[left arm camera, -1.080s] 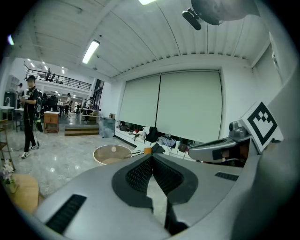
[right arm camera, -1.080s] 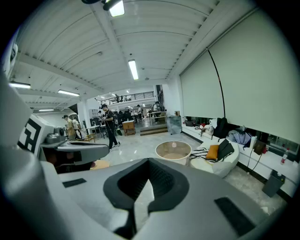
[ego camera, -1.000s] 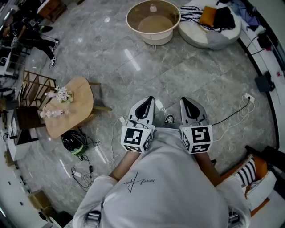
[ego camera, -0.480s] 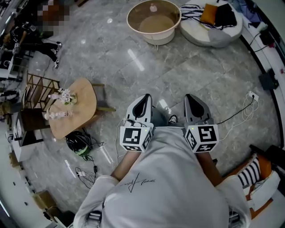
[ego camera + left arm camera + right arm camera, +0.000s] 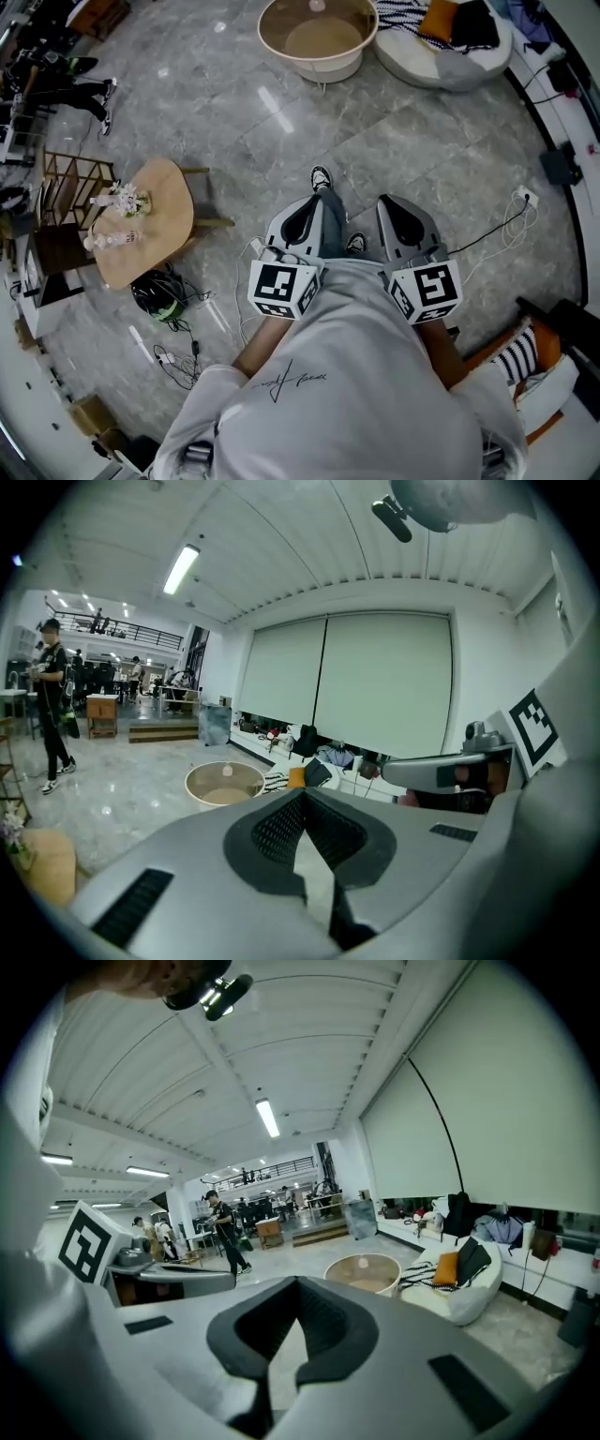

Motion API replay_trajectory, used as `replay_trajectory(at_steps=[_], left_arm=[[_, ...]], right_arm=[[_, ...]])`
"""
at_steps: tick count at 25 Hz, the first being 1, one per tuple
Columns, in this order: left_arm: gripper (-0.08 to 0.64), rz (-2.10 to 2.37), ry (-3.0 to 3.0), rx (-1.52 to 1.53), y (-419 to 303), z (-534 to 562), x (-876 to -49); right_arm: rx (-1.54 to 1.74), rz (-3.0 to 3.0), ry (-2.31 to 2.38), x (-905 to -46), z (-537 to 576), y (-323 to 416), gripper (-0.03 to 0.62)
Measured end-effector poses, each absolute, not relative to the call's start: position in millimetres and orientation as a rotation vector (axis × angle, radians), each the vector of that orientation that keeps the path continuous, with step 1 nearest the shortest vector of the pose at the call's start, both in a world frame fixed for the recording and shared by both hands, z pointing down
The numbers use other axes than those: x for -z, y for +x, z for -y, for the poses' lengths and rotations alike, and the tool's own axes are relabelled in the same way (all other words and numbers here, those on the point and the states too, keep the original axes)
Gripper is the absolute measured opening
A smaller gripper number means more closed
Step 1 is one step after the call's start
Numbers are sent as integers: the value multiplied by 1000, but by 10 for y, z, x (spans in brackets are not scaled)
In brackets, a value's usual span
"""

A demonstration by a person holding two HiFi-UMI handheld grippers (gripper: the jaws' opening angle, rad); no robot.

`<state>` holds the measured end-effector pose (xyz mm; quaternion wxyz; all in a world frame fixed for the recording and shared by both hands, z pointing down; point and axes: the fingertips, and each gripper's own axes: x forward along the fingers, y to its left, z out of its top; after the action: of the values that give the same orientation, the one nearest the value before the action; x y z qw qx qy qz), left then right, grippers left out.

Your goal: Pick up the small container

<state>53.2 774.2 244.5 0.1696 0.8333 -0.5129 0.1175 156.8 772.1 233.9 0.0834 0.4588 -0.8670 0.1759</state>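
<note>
A small white container (image 5: 317, 5) stands in the middle of a round glass-topped table (image 5: 281, 36) at the far end of the marble floor. The container (image 5: 227, 772) and table (image 5: 202, 782) also show in the left gripper view, and the container (image 5: 364, 1263) shows small in the right gripper view. My left gripper (image 5: 305, 214) and right gripper (image 5: 398, 212) are held side by side in front of the person's body, far from the table. Both are shut with nothing between the jaws (image 5: 302, 797) (image 5: 298, 1286).
A white beanbag sofa (image 5: 441, 56) with cushions sits right of the round table. A wooden side table (image 5: 155, 220) with flowers stands at the left, with cables and a black object (image 5: 157, 295) below it. A person (image 5: 52, 705) stands farther off. A power strip (image 5: 523, 200) lies at the right.
The person has stepped forward: a shoe now shows ahead of the grippers, and the round table has slid toward the top edge of the view. Both grippers stay shut.
</note>
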Motion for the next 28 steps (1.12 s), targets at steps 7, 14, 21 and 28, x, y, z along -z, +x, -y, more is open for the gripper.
replay_trajectory(at_steps=[7,14,21,28], left_arm=[[15,1482,2403,-296,513,-7331,-2384],[15,1508,2389,-277,355,-6788,-2356],[15,1478,2410,-299,214,-6167,-2270],[15,1414,2447,-341,77,-5541,-2224]], right_arm=[[-535,2551,1382,-2346,-7306,1590,14],[-521,2485,1400,-2404,-6814,1496,14],[-550,2466,1433,-2369,-6254,1366,15],[-561,2450,1460,-2332,-5629,1183,15]])
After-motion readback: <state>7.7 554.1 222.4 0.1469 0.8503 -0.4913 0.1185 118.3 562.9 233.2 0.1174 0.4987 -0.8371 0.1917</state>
